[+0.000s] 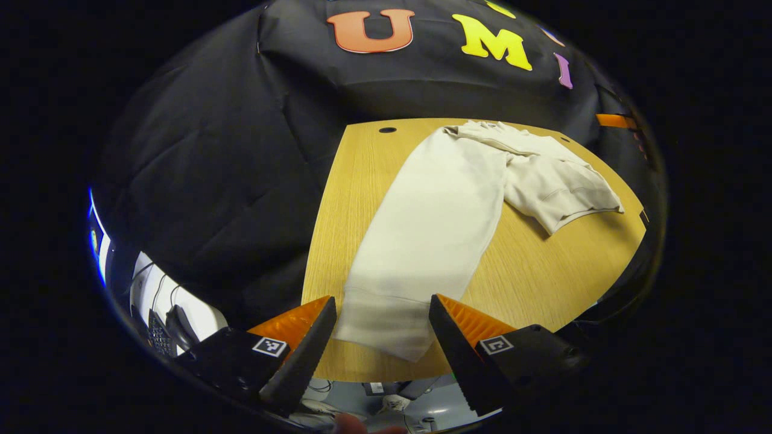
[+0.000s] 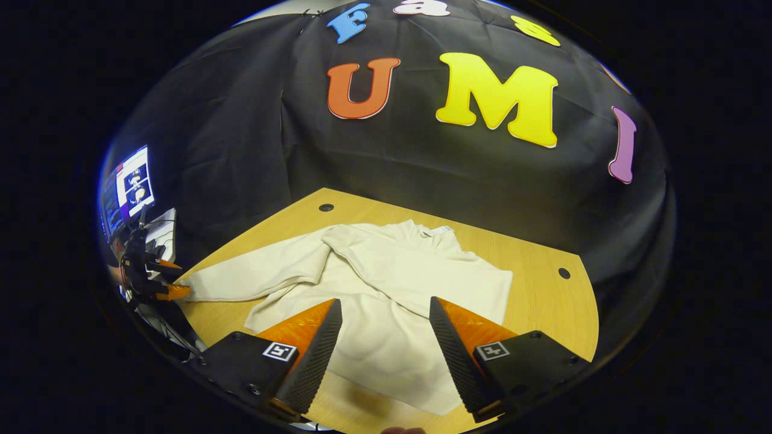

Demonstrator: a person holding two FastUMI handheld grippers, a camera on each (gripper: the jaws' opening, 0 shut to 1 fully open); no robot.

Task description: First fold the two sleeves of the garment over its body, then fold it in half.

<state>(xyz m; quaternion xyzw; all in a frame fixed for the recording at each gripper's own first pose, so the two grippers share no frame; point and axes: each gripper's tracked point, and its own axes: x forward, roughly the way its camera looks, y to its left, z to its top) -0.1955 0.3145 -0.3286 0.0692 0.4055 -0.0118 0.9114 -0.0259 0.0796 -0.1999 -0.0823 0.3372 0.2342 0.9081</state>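
Lying flat on the table (image 2: 543,301), the garment (image 2: 386,289) stretches one sleeve (image 1: 422,241) lengthwise toward the left claw (image 1: 383,337), both claws (image 2: 386,337) gaping apart.

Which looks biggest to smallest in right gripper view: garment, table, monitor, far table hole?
1. Table
2. Garment, covering much of it
3. Monitor, shrunk at the fisheye edge, so true size unsure
4. Hole

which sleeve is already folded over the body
The sleeve crossing the garment's chest in the right gripper view. The other sleeve lies stretched out flat on the table, toward the left gripper.
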